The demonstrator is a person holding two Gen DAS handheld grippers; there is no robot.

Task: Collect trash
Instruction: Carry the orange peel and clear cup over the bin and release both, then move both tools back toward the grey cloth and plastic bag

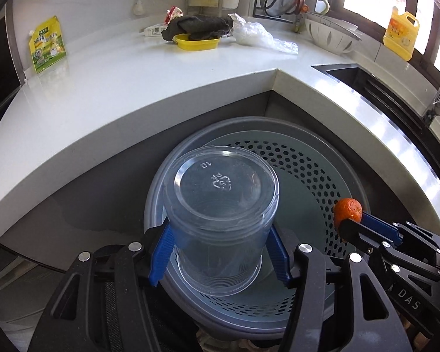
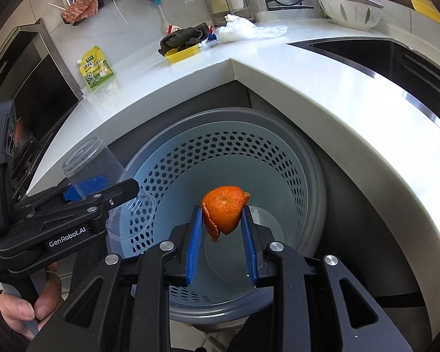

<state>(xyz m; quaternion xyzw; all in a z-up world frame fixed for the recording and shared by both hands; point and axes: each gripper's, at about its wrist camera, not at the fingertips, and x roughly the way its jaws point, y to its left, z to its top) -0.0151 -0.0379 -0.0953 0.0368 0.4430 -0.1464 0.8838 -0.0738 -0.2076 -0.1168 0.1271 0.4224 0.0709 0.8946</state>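
My left gripper (image 1: 220, 234) is shut on a clear plastic cup (image 1: 220, 205), held bottom-forward over the grey perforated trash bin (image 1: 302, 164). In the right wrist view the cup (image 2: 88, 164) and left gripper (image 2: 108, 190) hang over the bin's left rim. My right gripper (image 2: 223, 214) is shut on a piece of orange peel (image 2: 224, 208) above the bin's opening (image 2: 190, 152). The peel (image 1: 347, 209) also shows at the bin's right rim in the left wrist view, in the right gripper (image 1: 349, 220).
The bin stands on the floor in the corner under the white L-shaped counter (image 1: 132, 88). On the counter lie a yellow-green pouch (image 1: 47, 48), a yellow tray with a dark cloth (image 1: 196, 33), a clear plastic bag (image 1: 258, 35) and bowls (image 1: 331, 35). A sink (image 1: 366, 82) is at right.
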